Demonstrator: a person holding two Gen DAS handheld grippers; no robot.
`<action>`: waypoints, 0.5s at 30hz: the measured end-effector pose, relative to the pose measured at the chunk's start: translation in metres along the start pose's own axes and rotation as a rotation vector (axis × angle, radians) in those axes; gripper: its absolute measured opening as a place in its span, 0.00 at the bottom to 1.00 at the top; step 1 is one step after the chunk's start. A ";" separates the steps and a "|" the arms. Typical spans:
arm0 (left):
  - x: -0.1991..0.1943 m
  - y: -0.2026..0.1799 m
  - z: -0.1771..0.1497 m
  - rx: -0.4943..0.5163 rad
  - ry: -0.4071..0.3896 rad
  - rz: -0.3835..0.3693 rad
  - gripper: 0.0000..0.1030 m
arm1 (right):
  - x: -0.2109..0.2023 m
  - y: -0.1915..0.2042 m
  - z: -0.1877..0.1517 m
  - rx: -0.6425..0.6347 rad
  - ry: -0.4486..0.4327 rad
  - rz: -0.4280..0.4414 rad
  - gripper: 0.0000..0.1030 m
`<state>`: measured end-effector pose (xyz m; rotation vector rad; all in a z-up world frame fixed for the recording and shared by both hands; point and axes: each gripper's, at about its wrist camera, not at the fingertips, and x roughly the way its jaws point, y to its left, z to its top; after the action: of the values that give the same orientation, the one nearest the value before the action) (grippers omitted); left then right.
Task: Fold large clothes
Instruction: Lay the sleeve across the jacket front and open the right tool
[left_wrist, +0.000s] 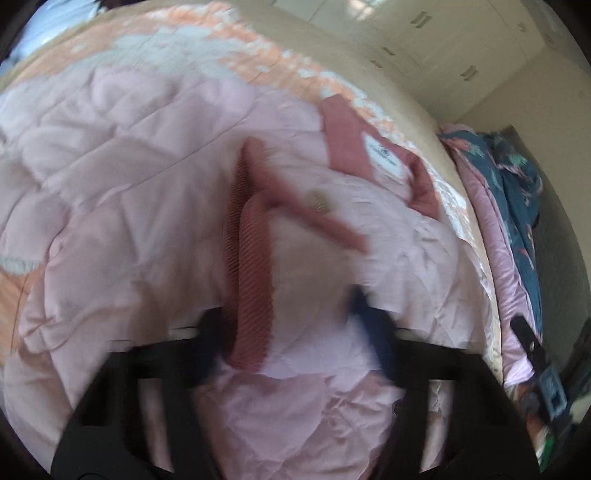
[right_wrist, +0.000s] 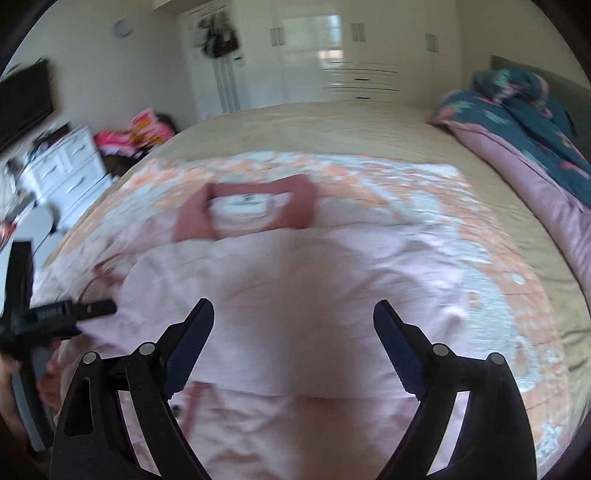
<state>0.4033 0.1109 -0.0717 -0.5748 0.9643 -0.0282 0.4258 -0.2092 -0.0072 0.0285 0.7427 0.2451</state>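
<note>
Padding makes the pink jacket (right_wrist: 295, 295) soft, bulky and slippery, best taken at its ribbed hem (left_wrist: 255, 280), where the left gripper (left_wrist: 284, 314) is clamped, while the right gripper (right_wrist: 293, 328) is held wide open, empty.

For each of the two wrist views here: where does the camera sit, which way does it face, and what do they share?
Left wrist: on the left gripper, angled down at the pale pink padded jacket; its fingers pinch the jacket's dusty-rose ribbed cuff.
Right wrist: on the right gripper, facing across the bed toward the white wardrobes; its jaws stand open above the jacket; left gripper at the left edge.
Shared: jacket, rose collar, orange-and-white patterned blanket.
</note>
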 end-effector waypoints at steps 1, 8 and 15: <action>-0.003 -0.003 -0.001 0.024 -0.020 0.003 0.25 | -0.001 -0.008 -0.001 0.015 -0.007 -0.011 0.84; -0.060 -0.036 0.016 0.206 -0.258 0.038 0.17 | 0.016 -0.043 -0.008 0.083 0.044 -0.023 0.84; -0.010 0.004 0.010 0.187 -0.136 0.264 0.19 | 0.039 -0.031 -0.019 0.041 0.130 -0.008 0.84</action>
<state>0.4041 0.1219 -0.0619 -0.2711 0.8876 0.1531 0.4473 -0.2318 -0.0510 0.0493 0.8772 0.2257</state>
